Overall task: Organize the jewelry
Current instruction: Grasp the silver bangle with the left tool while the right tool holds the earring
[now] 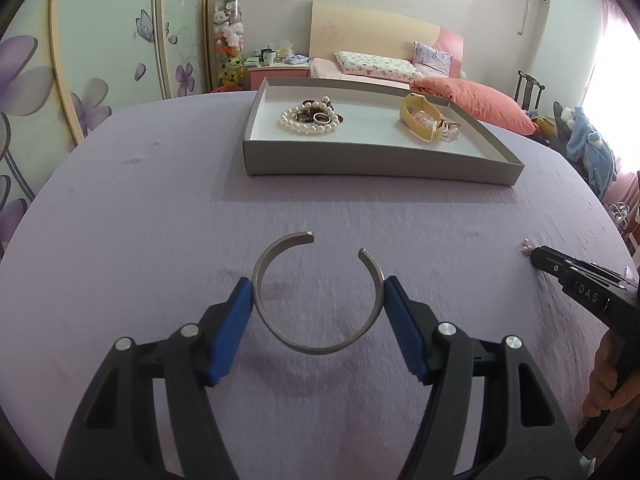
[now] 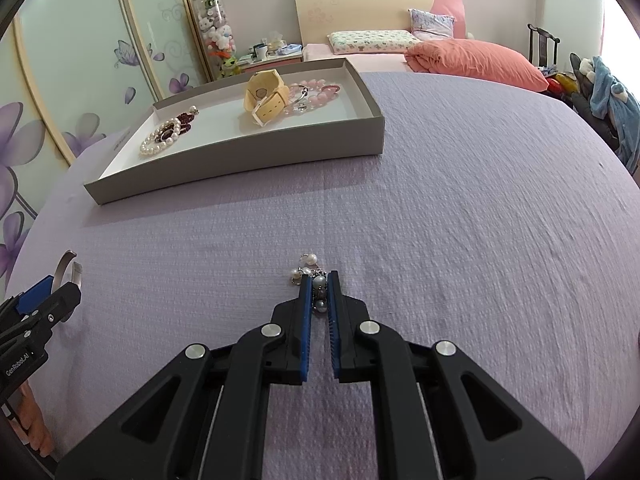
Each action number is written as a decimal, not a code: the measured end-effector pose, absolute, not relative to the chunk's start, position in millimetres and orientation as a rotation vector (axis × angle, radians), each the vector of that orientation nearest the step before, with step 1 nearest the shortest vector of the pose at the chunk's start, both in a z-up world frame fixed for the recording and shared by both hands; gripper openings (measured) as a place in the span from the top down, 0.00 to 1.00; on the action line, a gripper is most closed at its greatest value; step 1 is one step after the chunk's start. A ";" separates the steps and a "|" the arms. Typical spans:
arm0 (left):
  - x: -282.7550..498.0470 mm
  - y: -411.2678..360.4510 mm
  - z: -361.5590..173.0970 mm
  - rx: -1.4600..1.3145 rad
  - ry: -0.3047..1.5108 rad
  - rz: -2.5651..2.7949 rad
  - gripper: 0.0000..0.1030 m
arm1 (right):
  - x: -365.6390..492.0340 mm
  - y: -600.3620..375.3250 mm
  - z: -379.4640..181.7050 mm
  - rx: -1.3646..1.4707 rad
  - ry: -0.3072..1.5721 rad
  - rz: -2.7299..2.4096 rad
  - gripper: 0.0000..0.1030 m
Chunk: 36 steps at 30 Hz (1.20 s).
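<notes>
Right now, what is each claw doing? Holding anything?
Left claw: closed on the silver cuff bracelet, gripping its two sides.
Right claw: shut on a small pearl jewelry piece.

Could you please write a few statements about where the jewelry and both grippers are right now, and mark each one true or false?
1. The left gripper holds a silver cuff bracelet between its pads. True.
2. The right gripper stands wide open with nothing in it. False: it is shut on a pearl jewelry piece.
3. The yellow watch lies inside the grey tray. True.
4. The white pearl bracelet lies on the purple cloth outside the tray. False: it is in the tray, beside dark red beads.
5. The cuff bracelet's gap faces toward the tray. True.
</notes>
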State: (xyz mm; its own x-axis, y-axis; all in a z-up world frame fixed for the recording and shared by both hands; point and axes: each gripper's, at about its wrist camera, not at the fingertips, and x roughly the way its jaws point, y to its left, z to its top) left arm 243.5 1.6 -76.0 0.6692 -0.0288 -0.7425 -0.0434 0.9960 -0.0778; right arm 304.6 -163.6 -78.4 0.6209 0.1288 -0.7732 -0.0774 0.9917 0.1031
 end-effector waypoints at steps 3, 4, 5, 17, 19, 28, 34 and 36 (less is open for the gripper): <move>241.6 2.2 -77.8 -0.093 0.840 0.006 0.37 | 305.3 -161.7 -78.5 0.055 0.893 0.123 0.91; 241.2 2.2 -78.1 -0.092 0.841 0.006 0.37 | 305.3 -161.5 -78.5 0.054 0.893 0.124 0.91; 241.2 2.3 -78.2 -0.093 0.843 0.005 0.37 | 305.3 -160.2 -78.6 0.051 0.894 0.125 0.91; 243.0 2.6 -78.8 -0.097 0.846 0.008 0.37 | 304.9 -159.4 -78.5 0.051 0.893 0.131 0.91; 242.8 2.5 -78.7 -0.097 0.846 0.007 0.37 | 304.2 -157.7 -78.3 0.048 0.893 0.135 0.91; 241.4 1.7 -80.3 -0.095 0.847 0.004 0.37 | 295.6 -153.1 -77.5 0.047 0.887 0.160 0.92; 236.6 -1.1 -78.5 -0.099 0.842 -0.004 0.37 | 285.0 -150.6 -66.1 0.045 0.836 0.176 0.92; 233.5 -1.3 -75.0 -0.105 0.834 -0.009 0.37 | 282.0 -151.1 -58.3 0.042 0.809 0.181 0.92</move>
